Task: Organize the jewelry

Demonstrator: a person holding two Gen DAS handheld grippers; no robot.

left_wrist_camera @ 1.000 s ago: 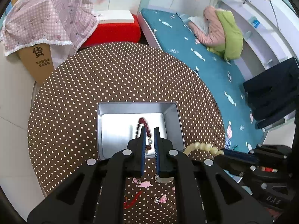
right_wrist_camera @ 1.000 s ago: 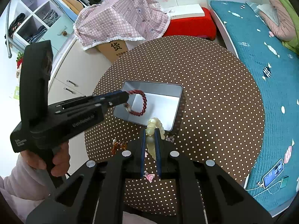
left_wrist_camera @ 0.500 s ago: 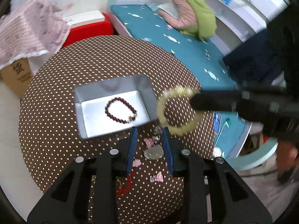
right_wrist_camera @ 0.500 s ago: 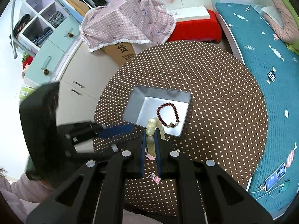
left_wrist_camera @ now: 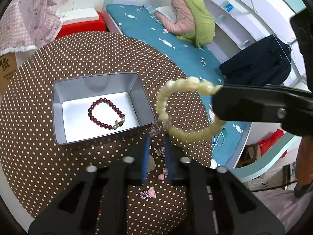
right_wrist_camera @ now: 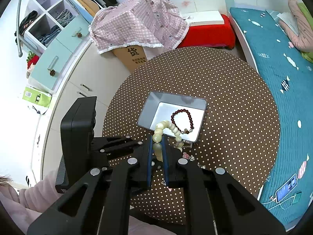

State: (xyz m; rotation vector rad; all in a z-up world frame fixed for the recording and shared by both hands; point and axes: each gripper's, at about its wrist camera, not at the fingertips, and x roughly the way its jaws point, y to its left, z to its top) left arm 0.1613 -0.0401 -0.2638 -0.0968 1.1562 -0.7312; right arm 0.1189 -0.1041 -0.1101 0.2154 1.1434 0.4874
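The left gripper (left_wrist_camera: 156, 137) hovered over small trinkets (left_wrist_camera: 162, 150) on the desk (left_wrist_camera: 39, 156), its fingers closing with nothing between them. The metal tin (left_wrist_camera: 58, 117), already holding a dark red bracelet (left_wrist_camera: 106, 113), lay ahead. The right gripper (right_wrist_camera: 157, 137) clamped the pale bead bracelet (right_wrist_camera: 168, 127), which hung just before the tin's near rim.

Pink checked cloth (right_wrist_camera: 139, 22), cardboard box (right_wrist_camera: 131, 56)

Teal-sheeted bed (right_wrist_camera: 281, 82) along right edge, white cubby shelves (right_wrist_camera: 45, 19) upper left, pink-checked cloth (right_wrist_camera: 137, 23) over cardboard box top centre.
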